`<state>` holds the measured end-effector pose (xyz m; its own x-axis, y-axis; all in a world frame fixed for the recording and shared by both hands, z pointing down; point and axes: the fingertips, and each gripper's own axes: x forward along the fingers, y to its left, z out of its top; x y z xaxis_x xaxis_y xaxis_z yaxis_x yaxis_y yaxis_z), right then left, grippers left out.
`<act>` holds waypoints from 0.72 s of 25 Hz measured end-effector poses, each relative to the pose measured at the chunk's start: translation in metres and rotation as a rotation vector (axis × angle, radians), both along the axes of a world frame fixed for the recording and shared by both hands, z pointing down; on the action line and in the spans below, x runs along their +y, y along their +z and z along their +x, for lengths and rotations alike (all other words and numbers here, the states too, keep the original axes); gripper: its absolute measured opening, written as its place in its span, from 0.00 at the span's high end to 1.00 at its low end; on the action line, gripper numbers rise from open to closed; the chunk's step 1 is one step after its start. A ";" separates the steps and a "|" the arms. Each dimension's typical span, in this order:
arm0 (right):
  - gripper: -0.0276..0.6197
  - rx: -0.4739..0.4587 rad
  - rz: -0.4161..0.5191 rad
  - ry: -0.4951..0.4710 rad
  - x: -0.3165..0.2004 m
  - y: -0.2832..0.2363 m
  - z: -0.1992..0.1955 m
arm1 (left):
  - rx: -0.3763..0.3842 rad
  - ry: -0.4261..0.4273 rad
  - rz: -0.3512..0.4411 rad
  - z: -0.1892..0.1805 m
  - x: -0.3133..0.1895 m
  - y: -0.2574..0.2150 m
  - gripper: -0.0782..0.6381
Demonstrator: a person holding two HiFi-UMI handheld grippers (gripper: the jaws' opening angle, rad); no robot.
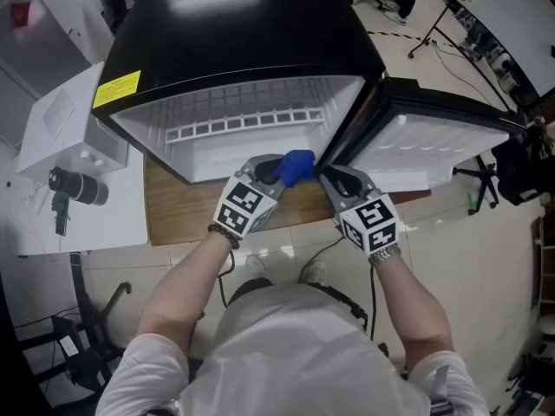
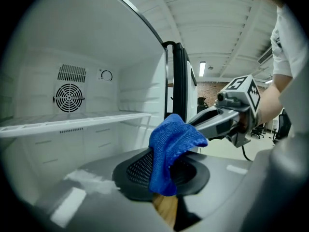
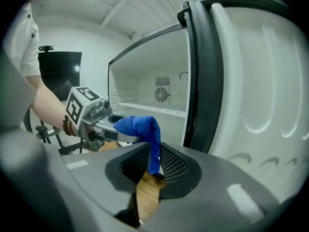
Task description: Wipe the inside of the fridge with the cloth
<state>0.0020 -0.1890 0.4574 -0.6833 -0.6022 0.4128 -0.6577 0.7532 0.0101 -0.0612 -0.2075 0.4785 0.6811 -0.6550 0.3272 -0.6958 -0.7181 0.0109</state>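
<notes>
The blue cloth (image 1: pixel 297 165) hangs bunched in front of the open black fridge (image 1: pixel 243 24), just outside its white inside. My left gripper (image 1: pixel 276 170) and right gripper (image 1: pixel 323 174) meet at it from either side. In the left gripper view the cloth (image 2: pixel 169 144) drapes between my left gripper's (image 2: pixel 161 178) jaws, which are shut on it, and the right gripper (image 2: pixel 200 122) reaches in from the right. In the right gripper view a thin hanging edge of the cloth (image 3: pixel 142 127) is pinched in my right gripper (image 3: pixel 153 170).
The fridge door (image 1: pixel 434 146) stands open at the right. A white shelf (image 2: pixel 72 122) crosses the inside, with a round fan vent (image 2: pixel 68 97) on the back wall. The fridge rests on a wooden board (image 1: pixel 182 206). A white box (image 1: pixel 61 128) and a black device (image 1: pixel 76 185) sit at the left.
</notes>
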 end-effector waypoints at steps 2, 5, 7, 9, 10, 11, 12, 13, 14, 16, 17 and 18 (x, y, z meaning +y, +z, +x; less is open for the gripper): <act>0.95 -0.005 0.012 0.024 0.000 -0.002 0.004 | -0.009 -0.027 -0.008 0.003 -0.008 0.008 0.79; 0.95 -0.012 0.021 0.042 0.000 -0.004 0.009 | -0.004 -0.070 -0.029 0.009 -0.019 0.019 0.79; 0.95 -0.019 0.029 0.046 0.000 -0.006 0.010 | -0.006 -0.093 -0.032 0.014 -0.027 0.024 0.79; 0.95 -0.022 0.037 0.036 0.001 -0.008 0.008 | -0.008 -0.116 -0.030 0.019 -0.035 0.028 0.79; 0.95 -0.020 0.040 0.025 0.001 -0.009 0.007 | -0.010 -0.126 -0.032 0.022 -0.038 0.031 0.79; 0.95 -0.018 0.044 0.012 0.002 -0.009 0.006 | -0.012 -0.137 -0.035 0.025 -0.040 0.033 0.79; 0.95 -0.016 0.047 -0.001 0.002 -0.010 0.005 | -0.014 -0.148 -0.039 0.027 -0.043 0.036 0.79; 0.95 -0.014 0.051 -0.013 0.002 -0.011 0.005 | -0.015 -0.161 -0.041 0.029 -0.045 0.038 0.79; 0.95 -0.013 0.055 -0.022 0.002 -0.012 0.005 | -0.015 -0.176 -0.044 0.030 -0.049 0.041 0.79; 0.95 -0.012 0.062 -0.039 0.000 -0.014 0.006 | -0.010 -0.205 -0.051 0.031 -0.055 0.045 0.79; 0.95 -0.013 0.065 -0.048 0.000 -0.015 0.006 | -0.004 -0.220 -0.057 0.031 -0.058 0.047 0.79; 0.95 -0.014 0.068 -0.058 0.001 -0.016 0.006 | 0.003 -0.233 -0.063 0.032 -0.061 0.048 0.79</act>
<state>0.0082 -0.1883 0.4410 -0.7232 -0.5878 0.3626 -0.6136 0.7878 0.0534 -0.0294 -0.2686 0.5267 0.5150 -0.7732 0.3700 -0.8427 -0.5358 0.0530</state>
